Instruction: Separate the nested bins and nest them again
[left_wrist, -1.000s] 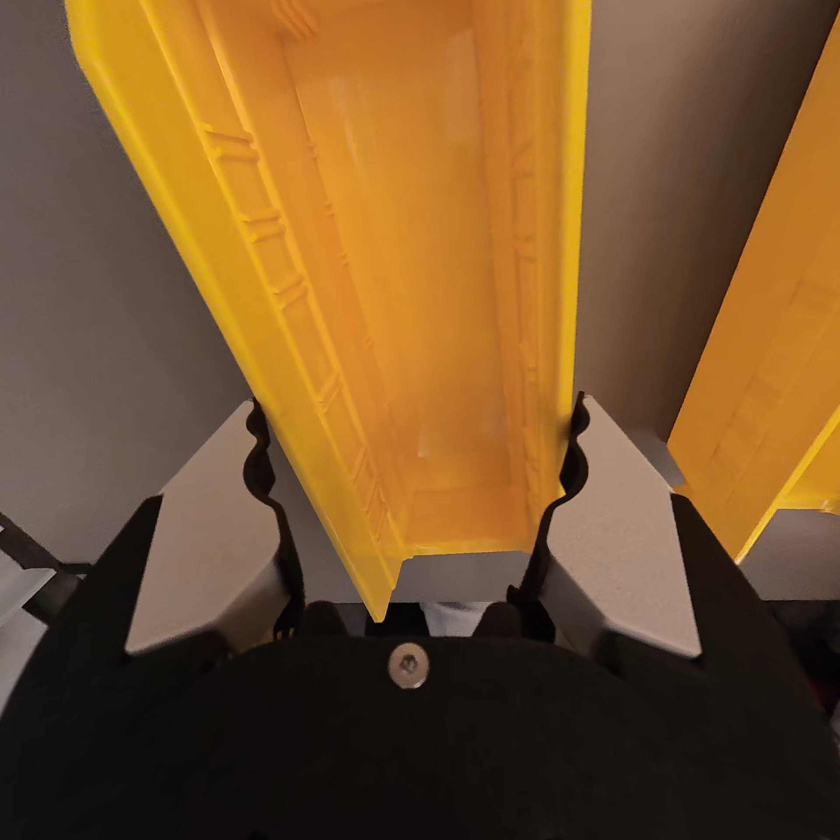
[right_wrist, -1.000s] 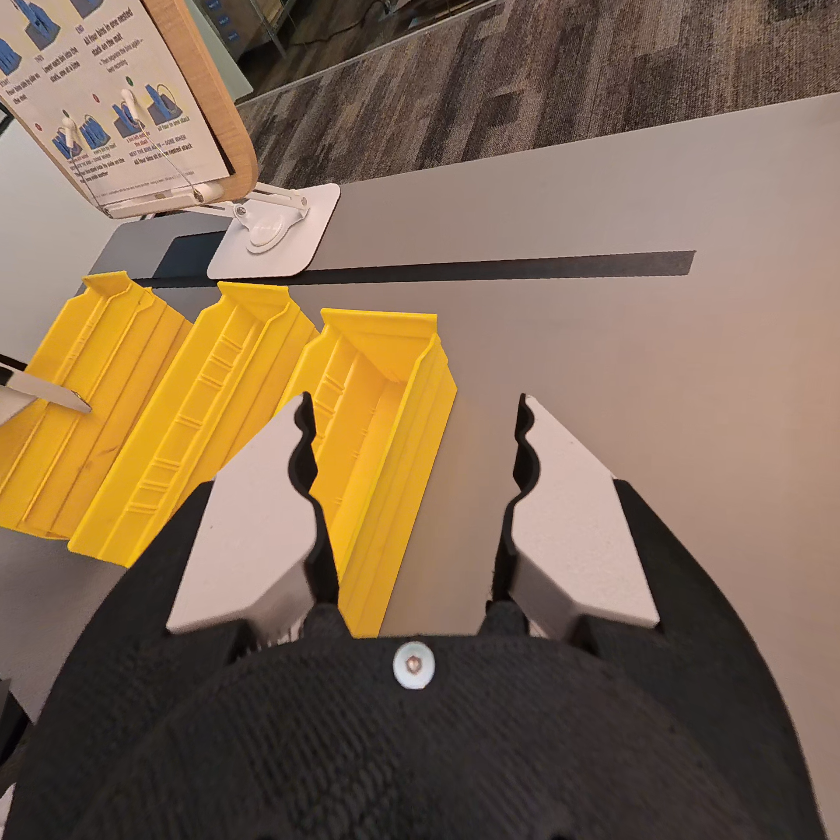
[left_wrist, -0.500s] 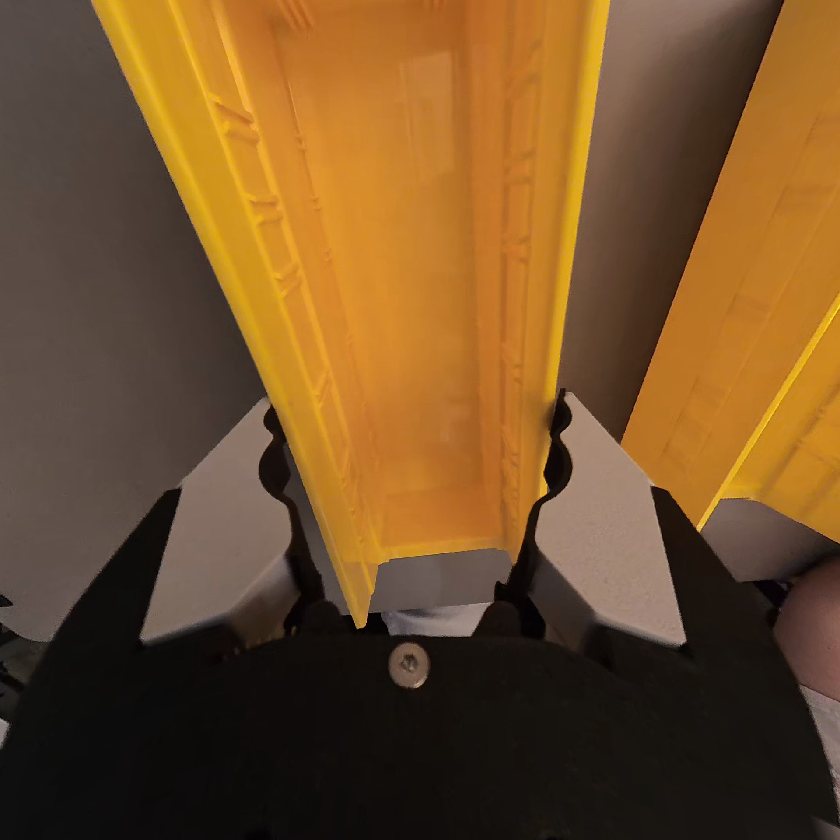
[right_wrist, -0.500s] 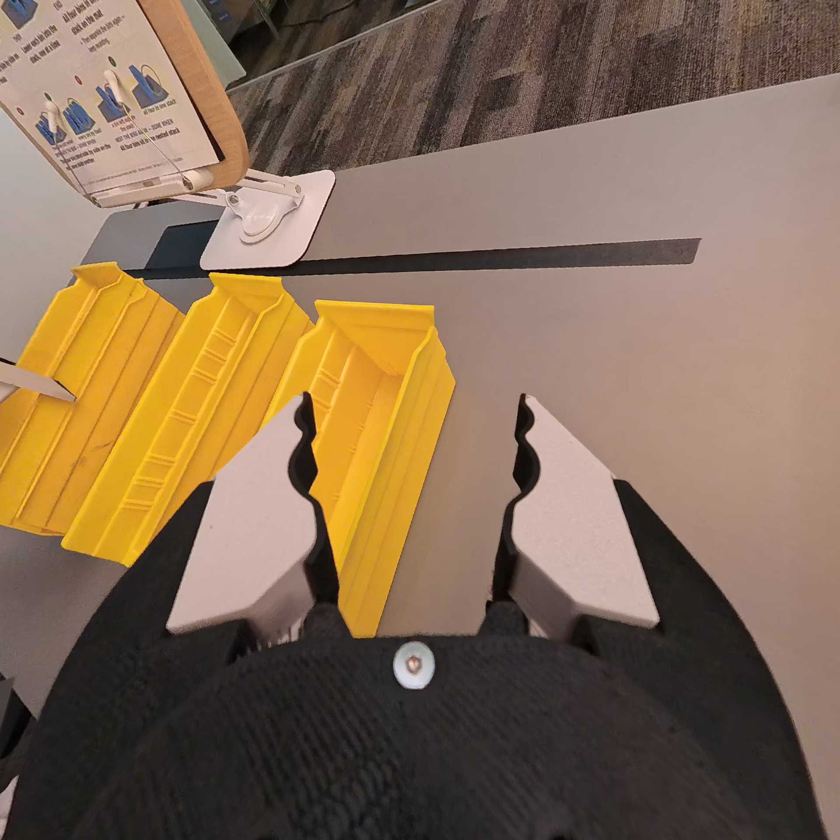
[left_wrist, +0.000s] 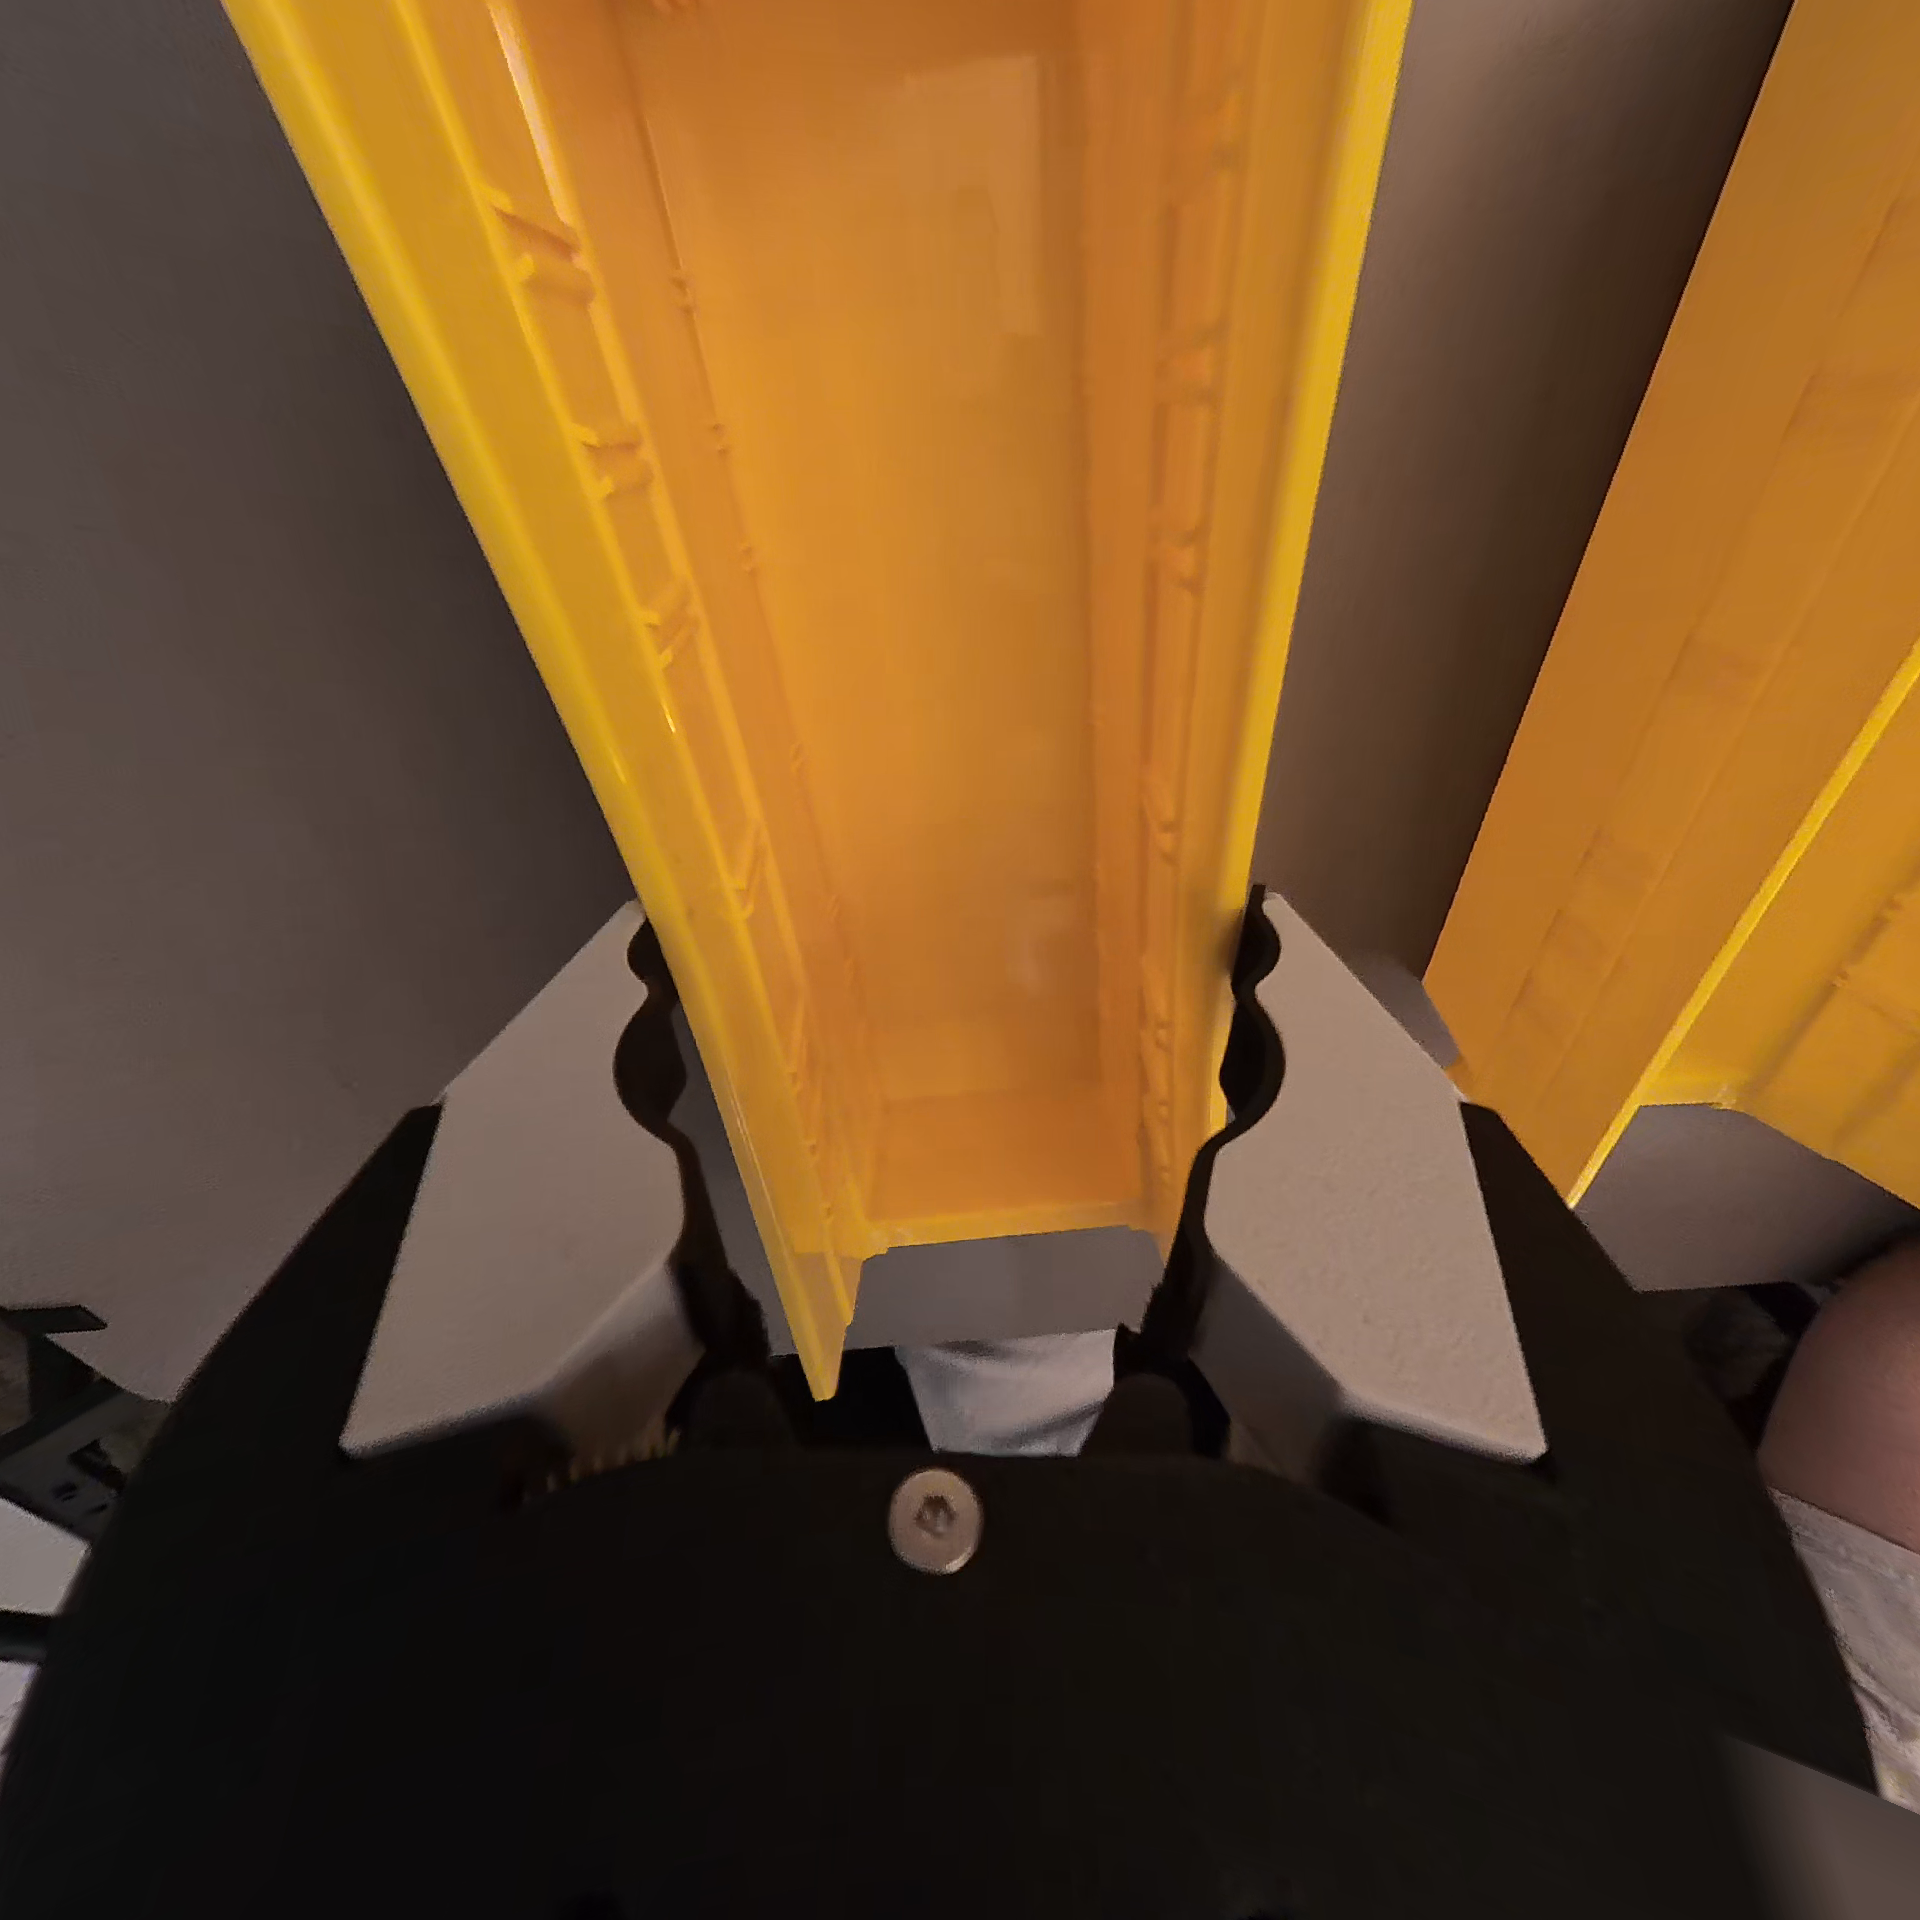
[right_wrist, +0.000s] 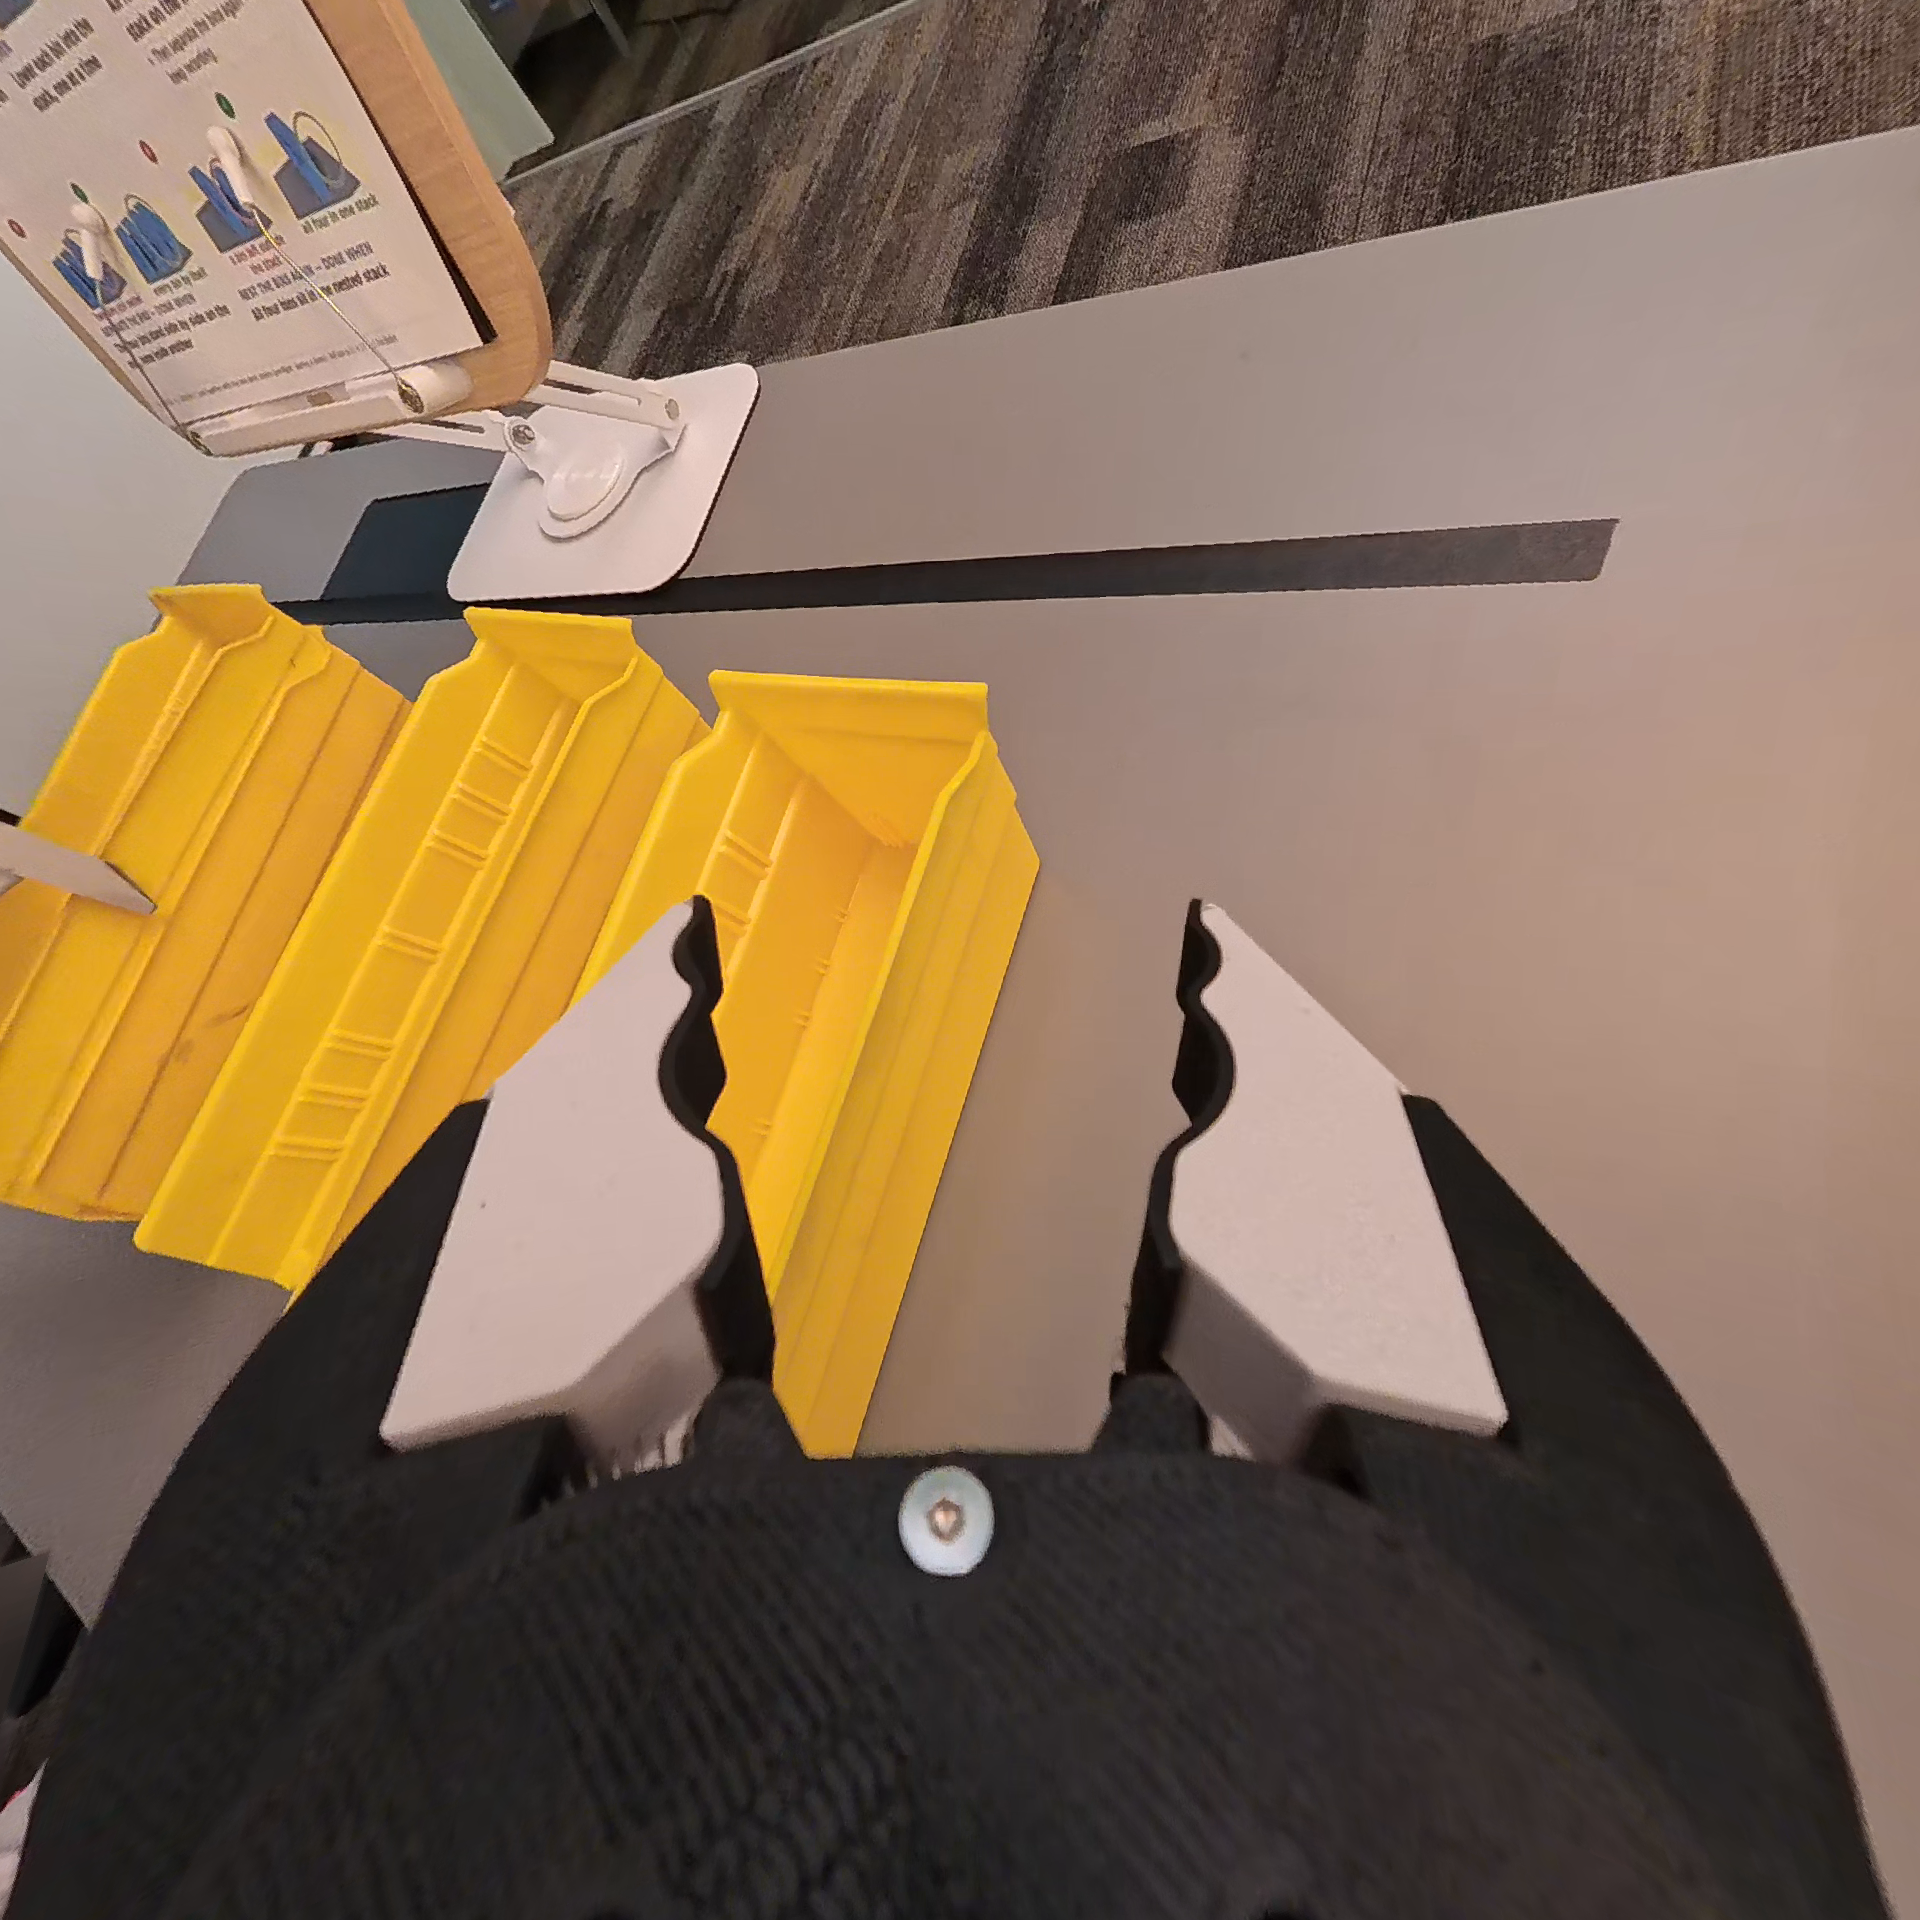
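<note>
Three yellow bins are lying side by side on one grey tabletop (right_wrist: 1455, 831): a left bin (right_wrist: 187, 883), a middle bin (right_wrist: 436, 914) and a right bin (right_wrist: 862, 987). One stand (right_wrist: 592, 488) is carrying one sheet (right_wrist: 197, 208), and one dark strip (right_wrist: 1143, 566) is running across the tabletop. Two grippers are showing, the left (left_wrist: 940, 935) and the right (right_wrist: 945, 925).

The left gripper (left_wrist: 945, 1039) narrowed its jaws around the leftmost yellow bin (left_wrist: 966, 623), until the right pad (left_wrist: 1242, 997) touched the bin's rim and the left pad (left_wrist: 649, 1029) sat just beside it (contact on that side unclear). The right gripper (right_wrist: 945, 1039) drifted slightly relative to the bin nearest it (right_wrist: 862, 987).
</note>
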